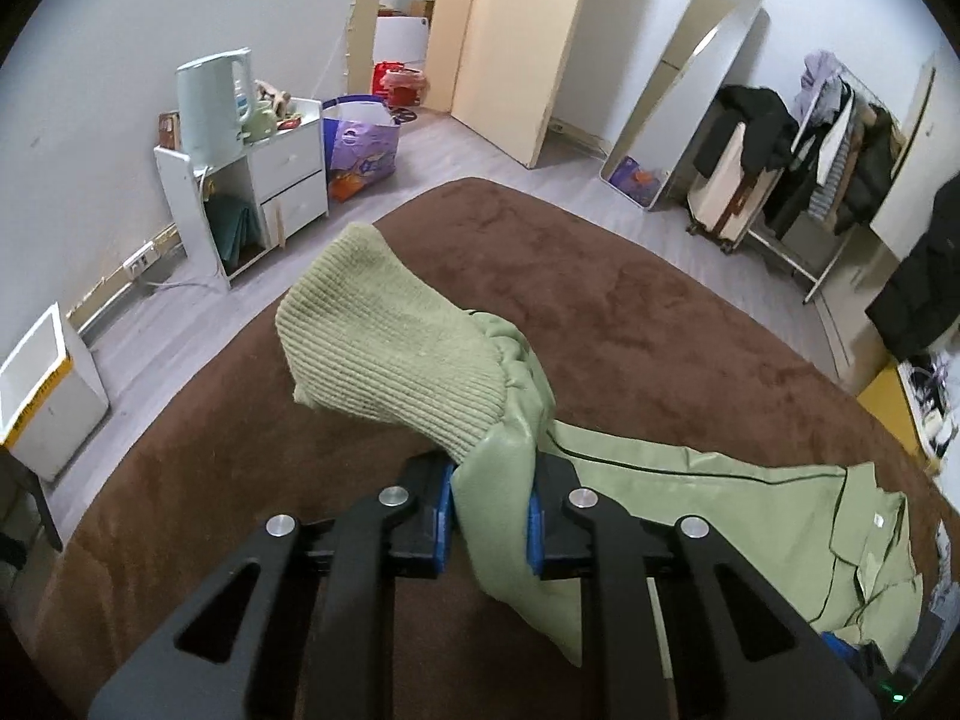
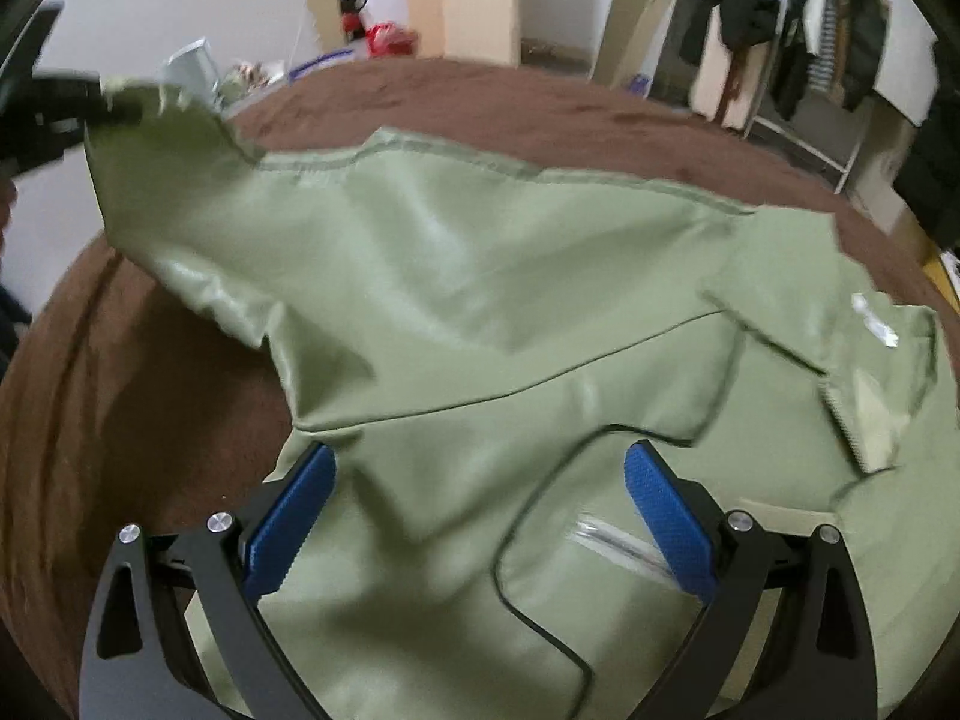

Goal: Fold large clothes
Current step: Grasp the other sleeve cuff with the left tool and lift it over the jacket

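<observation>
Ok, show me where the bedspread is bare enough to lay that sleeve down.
Bare brown bedspread runs beyond the ribbed cuff to the far edge, and on the cuff's left toward the white nightstand. The green jacket crowds the right side, under the right gripper.

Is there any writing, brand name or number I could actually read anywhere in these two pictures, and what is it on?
None can be read.
Kettle: blue label, too small.
Purple bag: print, no legible words.
White tag on the green jacket: too small; blurred in the right wrist view.
Box: yellow strip, illegible.
</observation>
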`<state>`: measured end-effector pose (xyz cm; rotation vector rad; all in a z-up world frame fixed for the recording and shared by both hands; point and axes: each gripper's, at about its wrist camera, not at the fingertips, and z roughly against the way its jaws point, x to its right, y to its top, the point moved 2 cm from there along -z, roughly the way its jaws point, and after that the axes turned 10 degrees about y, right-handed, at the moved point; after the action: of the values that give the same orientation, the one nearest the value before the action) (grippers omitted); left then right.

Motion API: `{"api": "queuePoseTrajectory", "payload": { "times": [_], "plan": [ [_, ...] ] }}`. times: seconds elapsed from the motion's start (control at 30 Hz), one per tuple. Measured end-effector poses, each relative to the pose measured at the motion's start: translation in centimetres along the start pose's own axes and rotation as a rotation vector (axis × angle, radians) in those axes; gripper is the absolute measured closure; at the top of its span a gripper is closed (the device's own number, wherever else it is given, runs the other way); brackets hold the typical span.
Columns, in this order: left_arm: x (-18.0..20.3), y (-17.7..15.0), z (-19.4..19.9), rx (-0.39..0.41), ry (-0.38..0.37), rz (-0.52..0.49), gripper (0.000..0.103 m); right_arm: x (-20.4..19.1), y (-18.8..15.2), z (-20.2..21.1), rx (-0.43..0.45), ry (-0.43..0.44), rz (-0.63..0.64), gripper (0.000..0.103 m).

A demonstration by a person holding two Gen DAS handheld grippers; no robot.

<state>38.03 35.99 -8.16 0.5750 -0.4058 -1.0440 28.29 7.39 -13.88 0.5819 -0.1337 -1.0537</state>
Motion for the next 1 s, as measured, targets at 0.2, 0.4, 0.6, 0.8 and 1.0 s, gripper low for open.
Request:
{"api": "queuePoseTrajectory", "payload": {
  "times": [0.2, 0.4, 0.6, 0.8, 1.0],
  "plan": [
    [1.8, 0.2, 1.6, 0.011, -0.013, -0.069, 0.082, 0.3, -0.8, -2.0, -0.064, -0.007, -0.012, 0.007],
    [4.7, 0.7, 4.6, 0.041, -0.041, -0.138, 0.083, 1.6, -0.5, 2.5, 0.024, 0.005, -0.093, 0.007],
    [11.3, 2.2, 11.3, 0.13, -0.147, -0.245, 0.083, 5.4, -1.2, 8.5, 0.044, -0.057, -0.151, 0.007],
    [20.0, 0.3, 18.2, 0.218, -0.293, -0.419, 0.083, 9.6, -3.9, 14.7, 0.045, -0.16, -0.194, 0.007],
    [28.2, -5.1, 22.3, 0.22, -0.451, -0.587, 0.083, 14.4, -7.4, 18.7, 0.032, -0.231, -0.296, 0.007]
  ]
}}
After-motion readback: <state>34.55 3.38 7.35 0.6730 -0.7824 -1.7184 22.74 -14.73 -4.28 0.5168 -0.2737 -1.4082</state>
